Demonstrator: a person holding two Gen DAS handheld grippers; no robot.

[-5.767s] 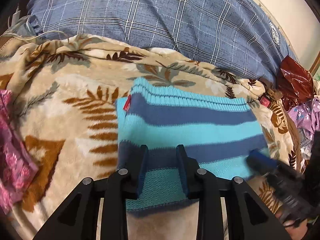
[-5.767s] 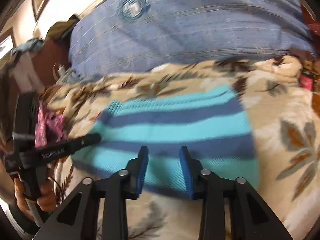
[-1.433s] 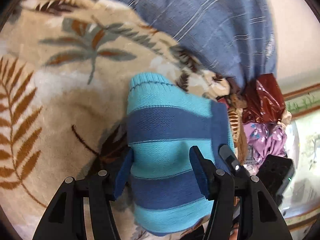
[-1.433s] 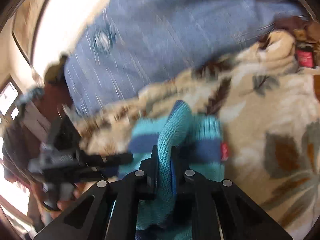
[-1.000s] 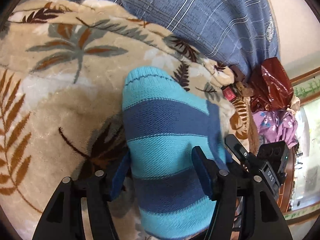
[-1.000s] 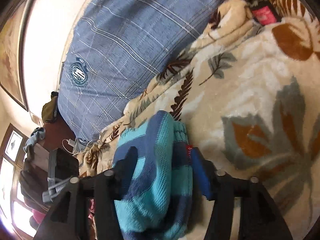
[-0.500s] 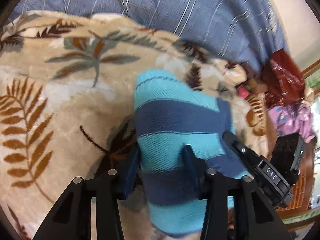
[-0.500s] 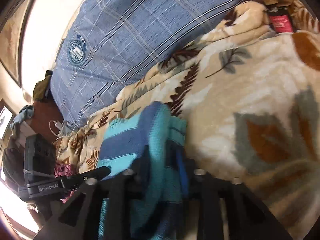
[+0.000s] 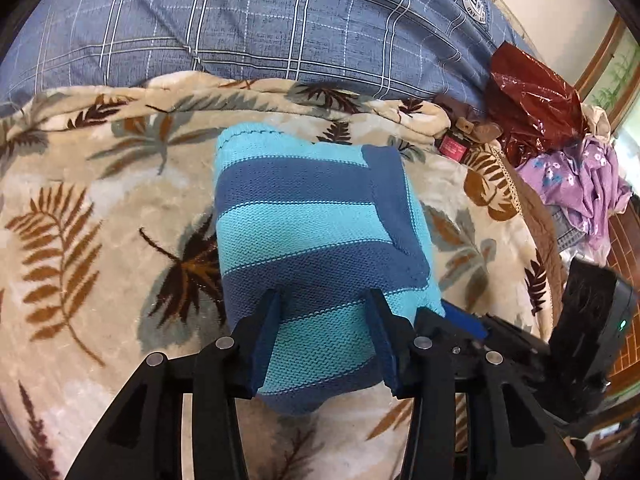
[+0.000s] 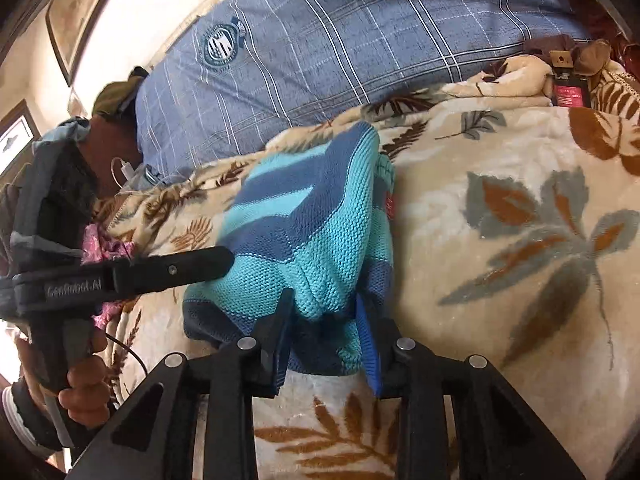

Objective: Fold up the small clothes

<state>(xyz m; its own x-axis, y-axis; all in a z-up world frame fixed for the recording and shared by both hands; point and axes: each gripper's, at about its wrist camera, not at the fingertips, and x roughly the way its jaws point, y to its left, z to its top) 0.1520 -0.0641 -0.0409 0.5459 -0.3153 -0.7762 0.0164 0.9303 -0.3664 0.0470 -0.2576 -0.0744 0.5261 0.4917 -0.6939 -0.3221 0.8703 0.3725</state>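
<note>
A small knit garment with turquoise and dark blue stripes [image 9: 316, 232] lies folded into a thick bundle on a beige leaf-print blanket [image 9: 92, 208]. My left gripper [image 9: 324, 320] is open, its fingers straddling the bundle's near end. In the right wrist view the same bundle [image 10: 320, 224] bulges between the fingers of my right gripper [image 10: 326, 320], which is open around its near edge. The left gripper's finger [image 10: 180, 268] touches the bundle's left side there. The right gripper's blue pad [image 9: 464, 320] shows at the bundle's right corner in the left wrist view.
A blue plaid pillow [image 9: 260, 24] lies behind the blanket. A dark red plastic bag [image 9: 532, 92], a purple floral garment [image 9: 576, 184] and a small red box [image 9: 452, 146] sit at the right edge. Pink floral cloth [image 10: 104, 244] lies at the left.
The right gripper was shut on the garment's edge 1.4 s ago, then let go. Both grippers have drawn back toward the bundle's near end, and the bundle has settled flatter.
</note>
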